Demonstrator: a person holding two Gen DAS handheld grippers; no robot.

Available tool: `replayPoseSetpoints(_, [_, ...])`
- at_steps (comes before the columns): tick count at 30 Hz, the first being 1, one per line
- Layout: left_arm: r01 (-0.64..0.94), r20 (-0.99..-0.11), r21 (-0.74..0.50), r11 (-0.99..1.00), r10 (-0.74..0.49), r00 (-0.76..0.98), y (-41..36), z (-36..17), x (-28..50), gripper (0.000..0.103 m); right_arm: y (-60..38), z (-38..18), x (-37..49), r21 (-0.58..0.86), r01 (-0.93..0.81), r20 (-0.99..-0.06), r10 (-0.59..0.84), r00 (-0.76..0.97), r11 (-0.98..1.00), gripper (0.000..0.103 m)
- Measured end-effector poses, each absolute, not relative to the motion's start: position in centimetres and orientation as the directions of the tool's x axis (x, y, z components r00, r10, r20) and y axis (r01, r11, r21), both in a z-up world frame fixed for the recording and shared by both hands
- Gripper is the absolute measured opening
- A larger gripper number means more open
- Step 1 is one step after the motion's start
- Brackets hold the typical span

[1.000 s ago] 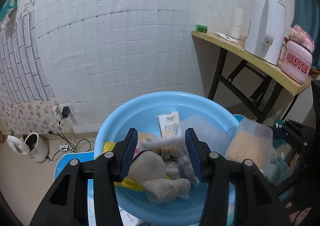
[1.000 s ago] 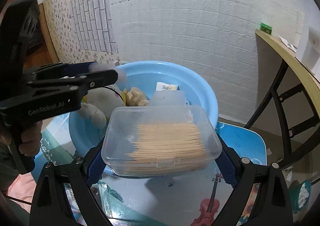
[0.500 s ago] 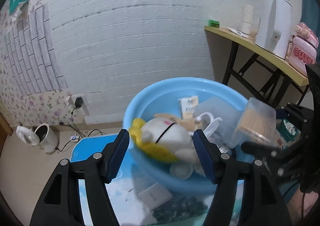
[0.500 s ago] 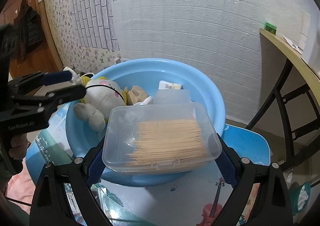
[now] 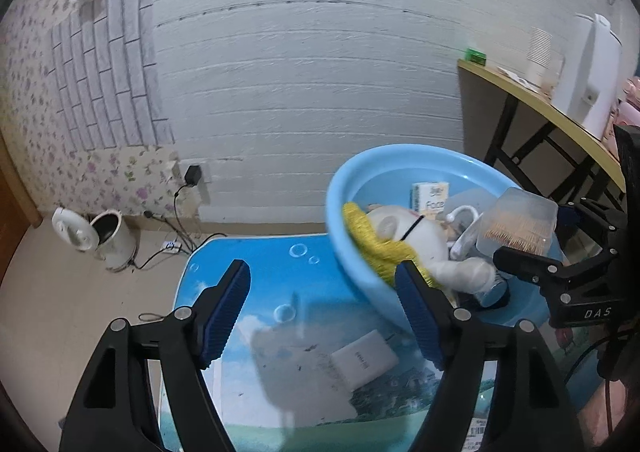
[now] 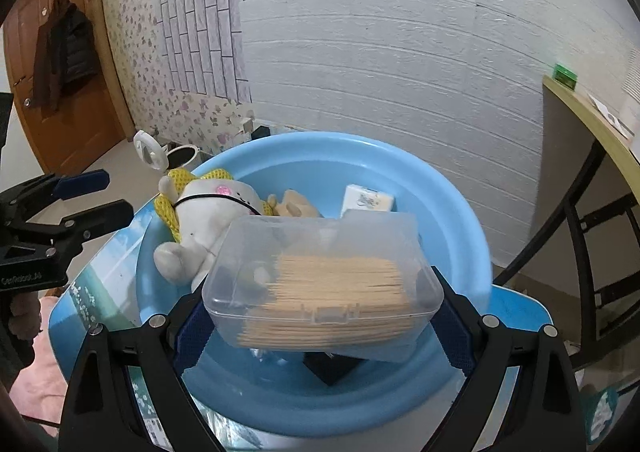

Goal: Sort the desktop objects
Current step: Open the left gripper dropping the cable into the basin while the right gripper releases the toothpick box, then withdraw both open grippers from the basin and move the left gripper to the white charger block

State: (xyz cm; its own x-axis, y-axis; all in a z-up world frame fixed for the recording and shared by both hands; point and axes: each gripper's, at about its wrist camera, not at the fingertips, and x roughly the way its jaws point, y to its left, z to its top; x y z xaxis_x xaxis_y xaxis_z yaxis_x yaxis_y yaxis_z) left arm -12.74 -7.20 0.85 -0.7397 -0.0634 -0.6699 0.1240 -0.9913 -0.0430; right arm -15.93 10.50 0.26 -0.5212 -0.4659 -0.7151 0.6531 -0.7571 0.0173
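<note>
Your right gripper (image 6: 320, 326) clamps the clear toothpick box (image 6: 320, 280) above the blue basin (image 6: 460, 236), where a plush toy (image 6: 208, 212) lies. Your left gripper (image 5: 324, 316), jaws opening and empty, hangs over the table (image 5: 280, 280) near a small white card (image 5: 364, 358).

From the left wrist camera I can read "Face" on a small white carton (image 5: 430, 199) standing in the blue basin (image 5: 340, 212), up and to the right of my left jaws; the line printed above that word is too small for me to make out. On the black body of the right gripper (image 5: 516, 248), off to the right of those jaws, I see the white letters "DAS". A white card (image 5: 362, 358) lies on the tabletop between the left jaws, its print too faint to read. From the right wrist camera, the left gripper (image 6: 90, 196) carries a white mark at the far left, too blurred to read.
</note>
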Motion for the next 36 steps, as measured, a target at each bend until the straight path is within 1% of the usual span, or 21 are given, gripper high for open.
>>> replayPoseSetpoints(2, [0.134, -0.674, -0.045, -0.99, -0.069, -0.735, -7.5, 0.6, -12.4, 0.076, 10.4, 0.3, -15.9, 0.018, 0.654, -0.714, -0.467, -0.521, -0.756, 0.093])
replayPoseSetpoints(5, [0.148, -0.681, -0.05, -0.988, -0.075, -0.728, -7.9, 0.1, -11.8, 0.084, 10.8, 0.7, -15.6, 0.01, 0.646, -0.702, -0.465, -0.539, -0.763, 0.096])
replayPoseSetpoints(7, [0.155, -0.687, -0.06, -0.986, -0.071, -0.723, -8.2, -0.4, -11.3, 0.091, 11.3, 1.0, -15.4, 0.004, 0.633, -0.691, -0.46, -0.557, -0.774, 0.102])
replayPoseSetpoints(9, [0.159, -0.698, -0.07, -0.985, -0.065, -0.713, -8.3, -1.0, -10.9, 0.092, 11.9, 1.3, -15.3, 0.006, 0.62, -0.685, -0.455, -0.569, -0.785, 0.102])
replayPoseSetpoints(18, [0.161, -0.769, -0.096, -0.982, -0.03, -0.638, -6.7, -4.9, -10.7, 0.093, 17.0, 0.9, -14.3, 0.076, 0.477, -0.689, -0.391, -0.61, -0.876, 0.102])
replayPoseSetpoints(22, [0.155, -0.785, -0.103, -0.982, -0.016, -0.62, -6.0, -6.4, -11.2, 0.093, 20.0, 0.4, -13.0, 0.113, 0.381, -0.671, -0.354, -0.652, -0.918, 0.102])
replayPoseSetpoints(25, [0.157, -0.799, -0.098, -0.983, -0.016, -0.601, -5.4, -7.3, -11.8, 0.093, 21.7, -1.0, -12.5, 0.094, 0.337, -0.699, -0.303, -0.647, -0.937, 0.102])
replayPoseSetpoints(27, [0.153, -0.8, -0.105, -0.983, -0.008, -0.6, -5.2, -7.6, -12.0, 0.093, 22.5, -2.1, -12.4, 0.097, 0.319, -0.734, -0.284, -0.617, -0.943, 0.102])
replayPoseSetpoints(30, [0.147, -0.802, -0.092, -0.985, -0.014, -0.597, -4.7, -7.9, -12.4, 0.093, 22.5, -2.9, -12.1, 0.092, 0.32, -0.761, -0.273, -0.589, -0.943, 0.102])
replayPoseSetpoints(36, [0.142, -0.807, -0.094, -0.985, -0.008, -0.59, -4.1, -8.2, -12.8, 0.093, 21.8, -3.8, -11.7, 0.106, 0.346, -0.781, -0.293, -0.551, -0.932, 0.102])
